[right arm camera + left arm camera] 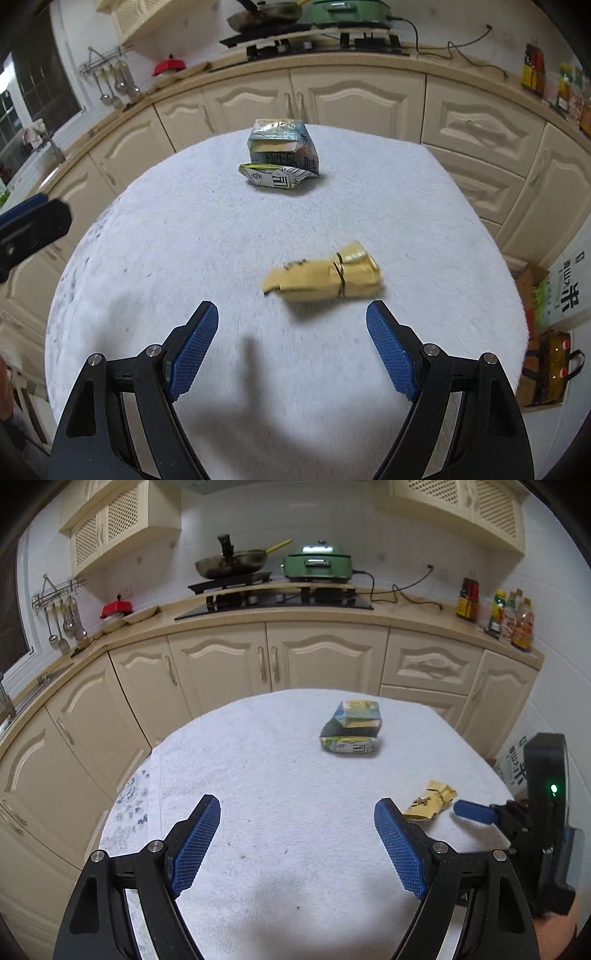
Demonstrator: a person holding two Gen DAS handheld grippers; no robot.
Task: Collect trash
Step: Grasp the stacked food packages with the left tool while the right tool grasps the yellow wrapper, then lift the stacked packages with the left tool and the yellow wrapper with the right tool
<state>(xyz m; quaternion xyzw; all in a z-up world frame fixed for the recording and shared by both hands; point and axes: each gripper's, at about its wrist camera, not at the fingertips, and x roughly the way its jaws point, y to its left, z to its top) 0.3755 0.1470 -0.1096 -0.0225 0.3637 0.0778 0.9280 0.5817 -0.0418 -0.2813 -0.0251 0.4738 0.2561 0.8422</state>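
Note:
A crushed blue-green drink carton (351, 728) lies on the white towel-covered table (258, 760) toward the far side; it also shows in the right wrist view (280, 153). A crumpled yellow wrapper (325, 275) lies nearer, just ahead of my right gripper (291, 325), a little right of centre. It also shows at the right in the left wrist view (430, 800). My right gripper is open and empty. My left gripper (297, 819) is open and empty over the table's near middle. The right gripper's body (476, 810) shows at the right edge.
Cream kitchen cabinets (273, 661) wrap around behind the table. The counter holds a wok (231, 563), a green cooker (317, 563) and bottles (511, 614). Boxes and a bag (546, 332) stand on the floor right of the table.

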